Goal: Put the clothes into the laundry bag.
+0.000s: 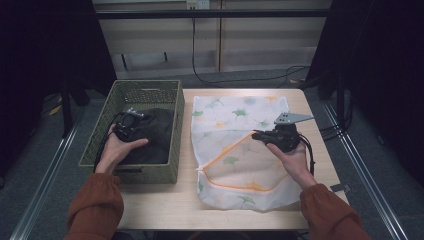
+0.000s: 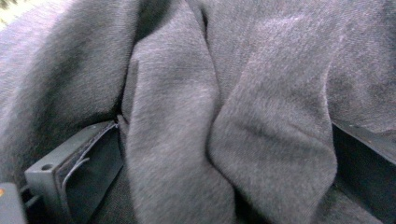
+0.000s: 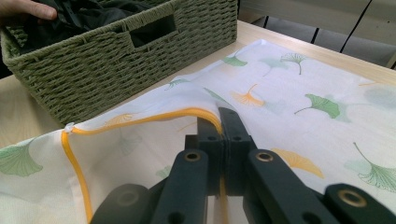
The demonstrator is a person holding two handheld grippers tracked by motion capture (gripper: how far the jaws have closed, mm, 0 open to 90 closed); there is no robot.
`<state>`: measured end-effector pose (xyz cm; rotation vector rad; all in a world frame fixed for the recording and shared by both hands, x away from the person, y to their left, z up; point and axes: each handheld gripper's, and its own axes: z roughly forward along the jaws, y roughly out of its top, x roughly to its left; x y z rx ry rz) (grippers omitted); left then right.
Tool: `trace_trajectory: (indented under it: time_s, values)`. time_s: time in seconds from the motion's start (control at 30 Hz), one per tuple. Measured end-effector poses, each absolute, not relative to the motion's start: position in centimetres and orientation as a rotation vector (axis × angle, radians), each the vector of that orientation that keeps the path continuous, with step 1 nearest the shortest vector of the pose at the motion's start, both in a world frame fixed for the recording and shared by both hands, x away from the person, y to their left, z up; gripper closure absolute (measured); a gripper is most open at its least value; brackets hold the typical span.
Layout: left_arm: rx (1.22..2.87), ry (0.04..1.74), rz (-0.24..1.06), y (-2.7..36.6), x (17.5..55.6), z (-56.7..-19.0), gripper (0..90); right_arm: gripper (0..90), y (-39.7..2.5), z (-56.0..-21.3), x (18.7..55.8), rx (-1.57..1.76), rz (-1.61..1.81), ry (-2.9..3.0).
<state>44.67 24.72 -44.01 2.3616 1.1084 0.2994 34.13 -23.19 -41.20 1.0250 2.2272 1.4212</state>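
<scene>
Loading dark garment (image 1: 150,135) from woven basket (image 1: 145,91) into mesh laundry bag (image 1: 235,150) on bench (image 1: 150,210): left gripper (image 1: 129,121) jaws wide around a fabric fold, right gripper (image 3: 220,122) jaws clamped on bag's orange-trimmed opening (image 3: 140,119); next, likely pinching and lifting across.

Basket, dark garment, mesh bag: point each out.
Basket (image 1: 170,131), high view, right wall.
Dark garment (image 2: 187,102), left gripper view, middle fold.
Mesh bag (image 3: 299,84), right gripper view, leaf-printed top face.
</scene>
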Motion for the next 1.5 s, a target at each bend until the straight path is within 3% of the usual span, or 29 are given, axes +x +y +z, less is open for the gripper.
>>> trace_trajectory:
  time_s: [0.2,0.57,0.7,0.8,0.83,0.9,0.97,1.1,1.3,1.5]
  values:
    - [2.447,1.082,0.209,23.8,45.0,-44.8,0.0,88.5,-23.0,-41.4,34.2,1.019,1.416,2.241]
    - [2.532,1.132,0.315,22.3,45.0,-46.3,0.0,88.4,-23.0,-41.6,34.3,1.026,1.408,2.245]
    - [2.589,1.178,0.265,22.0,45.4,-46.2,0.2,88.4,-23.0,-41.6,34.3,1.025,1.41,2.249]
    - [2.613,1.211,0.257,21.9,45.7,-45.9,14.3,88.3,-23.1,-41.6,34.3,1.022,1.413,2.249]
    - [2.604,1.243,0.262,22.0,45.8,-45.7,14.3,88.3,-23.1,-41.6,34.3,1.023,1.41,2.247]
    - [2.559,1.302,0.257,22.6,46.0,-45.3,29.6,88.4,-23.1,-41.6,34.3,1.021,1.409,2.247]
    - [2.536,1.32,0.257,22.6,46.1,-45.2,33.8,88.4,-23.1,-41.6,34.3,1.024,1.409,2.246]
    - [2.491,1.361,0.271,23.5,46.2,-44.6,54.1,88.4,-23.2,-41.5,34.3,1.024,1.402,2.239]
    - [2.406,1.398,0.25,24.2,46.0,-44.1,65.4,88.4,-23.3,-41.7,34.5,1.037,1.401,2.241]
    - [2.318,1.414,0.256,25.1,45.8,-43.3,67.9,88.4,-23.4,-41.8,34.5,1.041,1.4,2.243]
